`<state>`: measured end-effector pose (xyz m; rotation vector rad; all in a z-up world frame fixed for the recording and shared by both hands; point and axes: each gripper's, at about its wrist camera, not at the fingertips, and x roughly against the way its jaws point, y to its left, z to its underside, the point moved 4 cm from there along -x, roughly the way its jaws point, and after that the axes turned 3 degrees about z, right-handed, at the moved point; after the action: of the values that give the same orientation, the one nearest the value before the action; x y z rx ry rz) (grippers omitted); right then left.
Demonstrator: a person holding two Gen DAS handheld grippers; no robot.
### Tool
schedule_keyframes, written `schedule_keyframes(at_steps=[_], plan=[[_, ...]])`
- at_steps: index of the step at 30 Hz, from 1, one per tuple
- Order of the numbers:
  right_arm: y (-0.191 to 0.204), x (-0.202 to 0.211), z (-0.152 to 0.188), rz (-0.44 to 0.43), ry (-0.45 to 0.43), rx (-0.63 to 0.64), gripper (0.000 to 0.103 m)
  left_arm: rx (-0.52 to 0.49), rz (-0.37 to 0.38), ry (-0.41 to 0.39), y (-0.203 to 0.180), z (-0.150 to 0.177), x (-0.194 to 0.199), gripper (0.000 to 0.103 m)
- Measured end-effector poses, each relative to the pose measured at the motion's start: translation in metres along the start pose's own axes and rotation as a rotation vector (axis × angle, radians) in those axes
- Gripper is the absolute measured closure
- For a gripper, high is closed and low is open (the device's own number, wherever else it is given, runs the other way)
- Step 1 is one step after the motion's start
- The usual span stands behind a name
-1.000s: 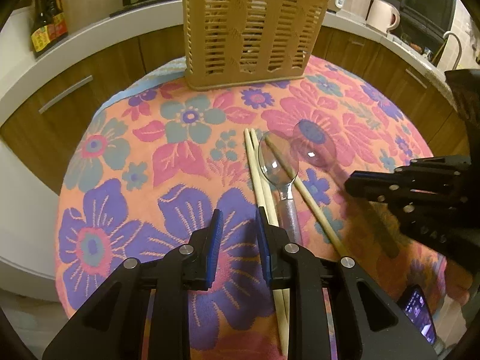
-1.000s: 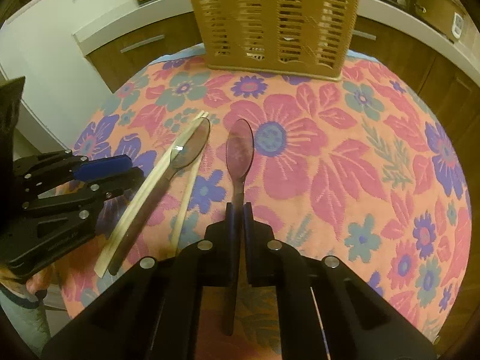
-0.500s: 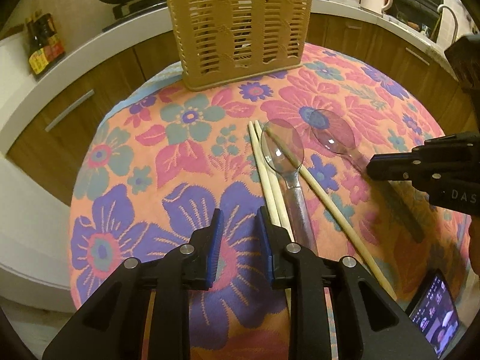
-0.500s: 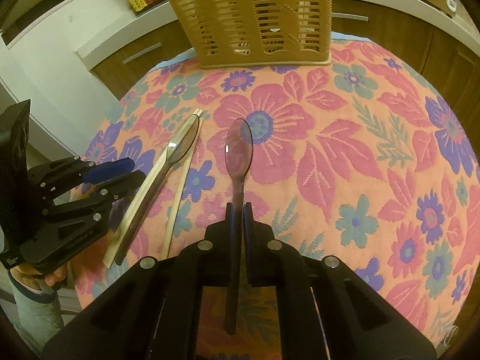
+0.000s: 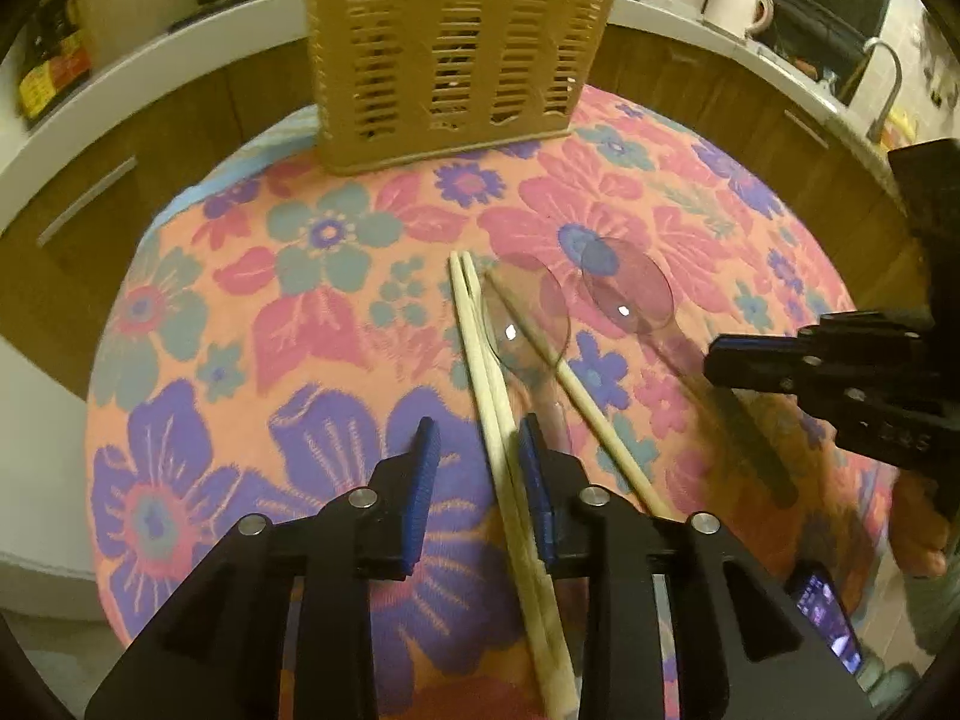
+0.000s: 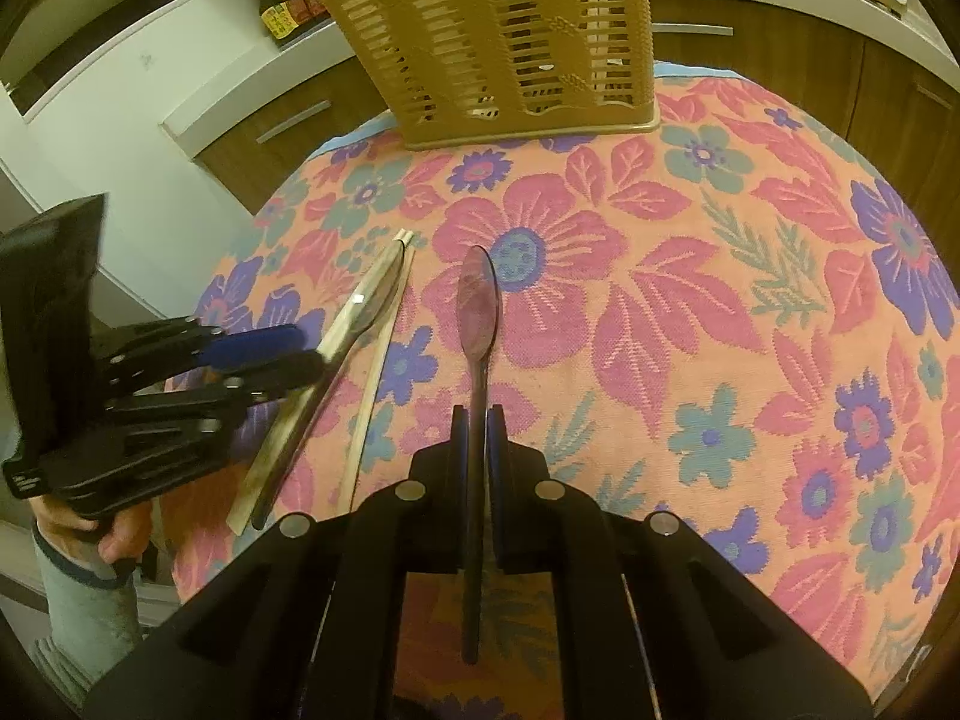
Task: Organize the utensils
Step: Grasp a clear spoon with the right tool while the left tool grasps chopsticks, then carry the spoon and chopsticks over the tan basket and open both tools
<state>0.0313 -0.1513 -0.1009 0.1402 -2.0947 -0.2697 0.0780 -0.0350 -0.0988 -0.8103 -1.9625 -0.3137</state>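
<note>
Left gripper (image 5: 477, 450): jaws just widened, now straddling paired chopsticks (image 5: 480, 354) without pinching. Right gripper (image 6: 478, 429), clamped on the tinted spoon (image 6: 477, 306), has shifted; slotted utensil basket (image 6: 498, 42) at 12 o'clock awaits both.

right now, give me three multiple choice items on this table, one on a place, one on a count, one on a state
1. Where does the slotted utensil basket stand?
A. at the far edge of the floral tablecloth
B. between the two grippers
C. on the floor

2. How many clear spoons show in the left wrist view?
A. one
B. two
C. four

3. What is the right gripper doing?
A. open over bare cloth
B. shut on a chopstick
C. shut on a spoon handle

Answers:
1 A, it stands beyond all the utensils.
2 B, one spoon lies among the chopsticks, and the other spoon lies nearer the right gripper.
3 C, both pads press on that spoon's thin handle.
</note>
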Motion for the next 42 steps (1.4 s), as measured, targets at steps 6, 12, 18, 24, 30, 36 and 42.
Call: schedule_keyframes(at_steps=[6, 12, 18, 24, 30, 36, 42], plan=[[0.003, -0.001, -0.001, -0.008, -0.004, -0.006, 0.098, -0.062, -0.081, 0.05, -0.015, -0.009, -0.01, 0.07], [0.002, -0.002, -0.008, 0.013, 0.025, 0.02, 0.075, -0.081, -0.091, 0.063, -0.014, -0.012, -0.014, 0.074], [0.007, -0.011, -0.014, 0.084, 0.075, 0.075, 0.072, -0.091, -0.102, 0.064, -0.015, -0.018, -0.017, 0.079], [0.021, -0.031, -0.025, 0.191, 0.138, 0.153, 0.084, -0.107, -0.137, 0.061, -0.018, -0.017, -0.016, 0.091], [0.017, -0.028, -0.032, 0.191, 0.139, 0.165, 0.094, -0.08, -0.099, -0.038, -0.018, -0.014, -0.003, 0.093], [0.012, 0.023, -0.059, 0.123, -0.011, 0.143, 0.094, -0.022, -0.017, -0.245, -0.01, -0.035, 0.051, 0.093], [0.016, 0.086, -0.111, 0.11, -0.234, 0.151, 0.094, -0.009, -0.002, -0.472, -0.003, -0.083, 0.114, 0.093]])
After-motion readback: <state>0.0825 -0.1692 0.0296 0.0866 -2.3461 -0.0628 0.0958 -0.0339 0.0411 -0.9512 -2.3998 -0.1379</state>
